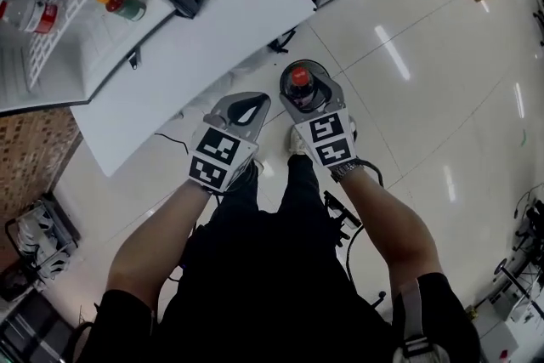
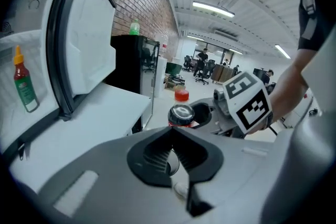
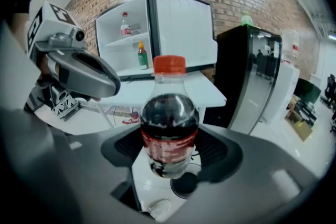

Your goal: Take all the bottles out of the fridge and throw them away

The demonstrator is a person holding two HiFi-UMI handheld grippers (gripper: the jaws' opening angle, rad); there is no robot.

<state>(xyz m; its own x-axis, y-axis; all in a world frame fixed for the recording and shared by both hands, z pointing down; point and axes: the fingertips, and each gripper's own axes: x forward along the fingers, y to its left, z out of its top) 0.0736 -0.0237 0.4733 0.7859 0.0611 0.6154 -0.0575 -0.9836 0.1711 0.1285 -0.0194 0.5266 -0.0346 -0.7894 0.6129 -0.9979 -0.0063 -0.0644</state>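
My right gripper (image 1: 303,70) is shut on a cola bottle (image 3: 169,128) with a red cap and red label, held upright over the floor. In the head view the bottle (image 1: 299,82) sits between the jaws, just right of my left gripper (image 1: 248,106). The left gripper (image 2: 171,129) is shut with nothing between its tips. The small white fridge (image 3: 157,29) stands open on a white table (image 1: 212,47). Inside it are a clear bottle with a red label (image 1: 36,15) and a green sauce bottle with a yellow tip (image 1: 121,4). The sauce bottle (image 2: 23,84) also shows in the left gripper view.
A tall black cabinet (image 3: 247,76) with a green object on top stands right of the table. The floor is glossy white tile (image 1: 425,98). Cables trail by the table legs (image 1: 285,38). My legs and a white shoe (image 3: 160,210) are below the grippers. Office desks lie farther off.
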